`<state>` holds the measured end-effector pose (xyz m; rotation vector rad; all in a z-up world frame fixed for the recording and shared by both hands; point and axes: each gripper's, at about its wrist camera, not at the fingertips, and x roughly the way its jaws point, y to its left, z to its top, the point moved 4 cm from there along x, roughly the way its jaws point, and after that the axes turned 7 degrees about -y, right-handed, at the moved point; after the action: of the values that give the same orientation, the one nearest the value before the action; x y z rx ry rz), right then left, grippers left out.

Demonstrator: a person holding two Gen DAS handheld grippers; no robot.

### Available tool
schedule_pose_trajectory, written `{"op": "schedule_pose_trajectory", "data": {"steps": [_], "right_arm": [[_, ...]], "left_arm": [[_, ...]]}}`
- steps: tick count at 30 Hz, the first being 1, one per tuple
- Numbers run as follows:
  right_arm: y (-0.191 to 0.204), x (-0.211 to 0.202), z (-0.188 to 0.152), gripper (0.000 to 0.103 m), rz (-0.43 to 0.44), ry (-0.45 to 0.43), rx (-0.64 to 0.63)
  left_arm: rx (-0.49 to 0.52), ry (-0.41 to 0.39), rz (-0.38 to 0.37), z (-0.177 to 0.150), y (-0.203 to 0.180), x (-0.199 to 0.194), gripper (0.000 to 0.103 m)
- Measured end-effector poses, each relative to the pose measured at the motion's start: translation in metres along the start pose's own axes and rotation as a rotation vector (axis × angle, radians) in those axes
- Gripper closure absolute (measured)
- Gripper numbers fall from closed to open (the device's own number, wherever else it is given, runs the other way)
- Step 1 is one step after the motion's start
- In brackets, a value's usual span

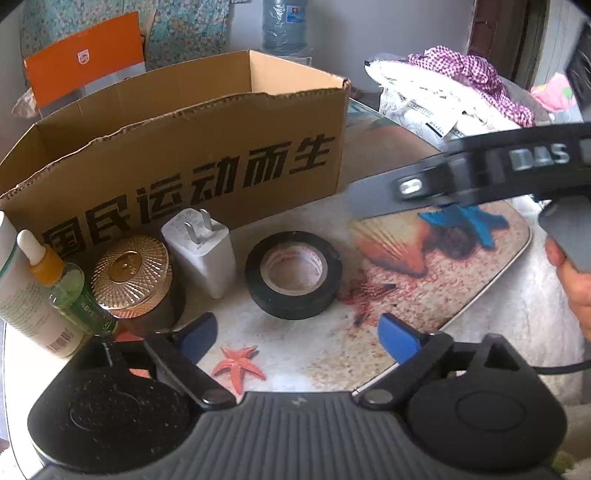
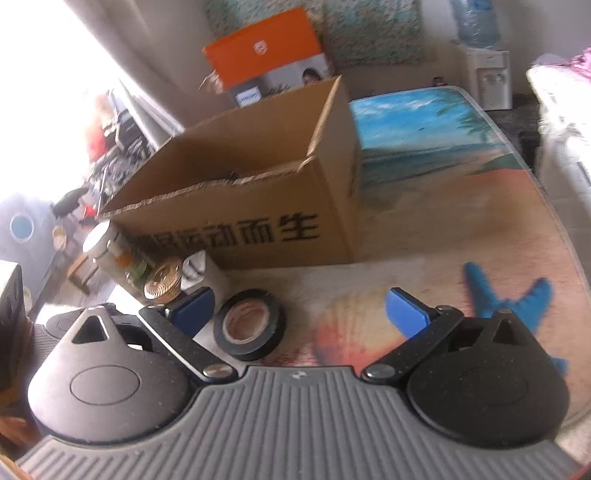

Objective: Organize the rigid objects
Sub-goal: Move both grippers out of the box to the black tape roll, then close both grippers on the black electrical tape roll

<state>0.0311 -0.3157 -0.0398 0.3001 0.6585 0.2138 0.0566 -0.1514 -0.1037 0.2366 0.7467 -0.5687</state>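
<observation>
Left gripper (image 1: 297, 338): jaws spread wide, nothing between the blue pads, poised above the table (image 1: 325, 354) just short of the tape roll.
Right gripper (image 2: 299, 314): likewise released and empty, angled down over the shell print; seen in the left view entering from the right edge, held by a hand (image 1: 574, 284).

Row of 5 loose items in front of the box, all resting on the table:
- black tape roll (image 1: 293, 275), lying flat, nearest both grippers
- white charger (image 1: 201, 249), prongs up, just left of the tape
- gold-lidded jar (image 1: 131, 275), beside the charger
- green dropper bottle (image 1: 64, 284), touching or nearly touching the jar
- white tube (image 1: 22, 291), at the far left edge

Behind the row: open cardboard box (image 1: 192, 147), top flaps torn off. Something dark showing inside over the near wall in the right view; contents otherwise hidden.

Further back: orange carton (image 1: 86, 59), water jug (image 1: 284, 26), heap of cloth (image 1: 465, 85).

Judged status: early. None of the 5 picked yet; all left to go, presumably into the box. Tape roll looks the likeliest first target.
</observation>
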Motion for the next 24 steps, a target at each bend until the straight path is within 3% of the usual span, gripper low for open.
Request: {"op": "schedule_pose_trajectory", "data": {"steps": [6, 8, 12, 16, 24], "right_arm": [[0.016, 0.031, -0.005, 0.036, 0.028, 0.072, -0.048], [0.019, 0.041, -0.006, 0.053, 0.031, 0.098, -0.059], [0.022, 0.056, -0.007, 0.064, 0.032, 0.13, -0.068], [0.022, 0.062, -0.009, 0.082, 0.026, 0.146, -0.071], [0.021, 0.056, -0.02, 0.086, 0.04, 0.154, -0.057]], "left_arm": [[0.018, -0.007, 0.005, -0.001, -0.004, 0.009, 0.023], [0.017, -0.011, 0.0, 0.0, -0.003, 0.011, 0.028], [0.019, -0.018, -0.006, 0.003, -0.004, 0.014, 0.028], [0.04, -0.014, -0.021, 0.004, -0.007, 0.015, 0.029], [0.05, -0.014, -0.027, 0.001, -0.014, 0.011, 0.029]]}}
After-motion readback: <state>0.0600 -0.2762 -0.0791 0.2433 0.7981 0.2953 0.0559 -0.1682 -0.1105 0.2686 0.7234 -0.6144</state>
